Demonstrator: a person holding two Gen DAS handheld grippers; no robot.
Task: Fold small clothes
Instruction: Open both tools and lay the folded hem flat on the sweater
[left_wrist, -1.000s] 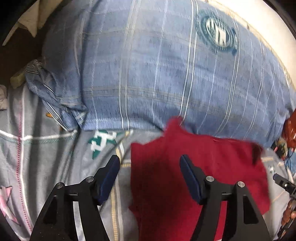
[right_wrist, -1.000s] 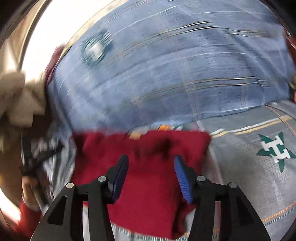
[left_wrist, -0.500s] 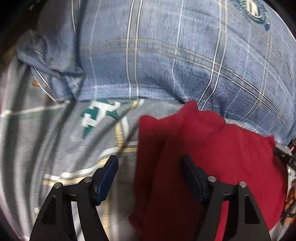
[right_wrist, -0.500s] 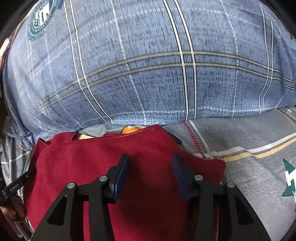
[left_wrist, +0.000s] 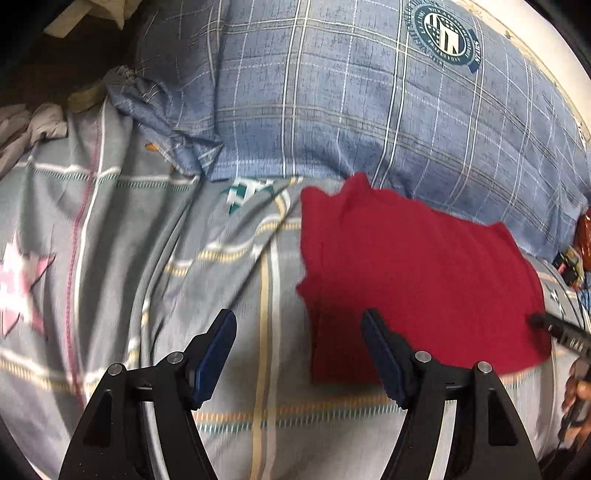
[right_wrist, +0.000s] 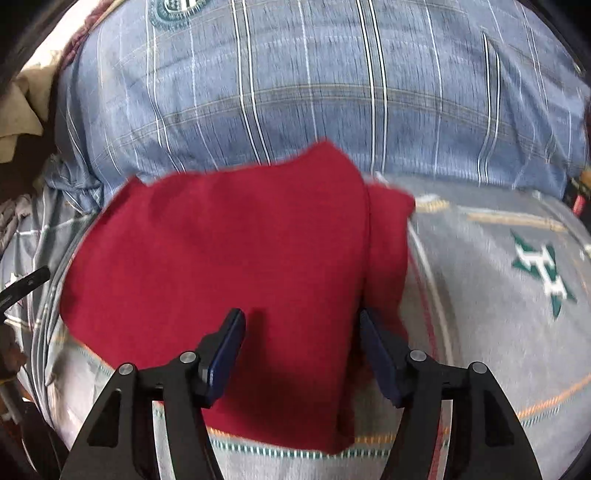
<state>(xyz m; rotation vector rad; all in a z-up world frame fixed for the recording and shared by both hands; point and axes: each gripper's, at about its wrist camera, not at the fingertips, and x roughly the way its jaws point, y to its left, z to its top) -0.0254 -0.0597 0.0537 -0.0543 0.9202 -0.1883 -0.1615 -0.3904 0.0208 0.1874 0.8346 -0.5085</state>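
Risk, judged: loose top layer of red cloth (right_wrist: 221, 243) sliding or bunching if pinched through 1 layer only; soft grey bedsheet (left_wrist: 129, 229) likely caught in same pinch. Folded strip along the cloth's edge in the right wrist view apt to fall open.

Red cloth flat on sheet, far edge touching blue plaid pillow (left_wrist: 351, 110).

Left gripper (left_wrist: 299, 347): jaws wide, empty, hovering over sheet just beside cloth's edge, 1 finger over red.

Right gripper (right_wrist: 301, 343): jaws wide, empty, low over cloth's near part. Contact unclear.
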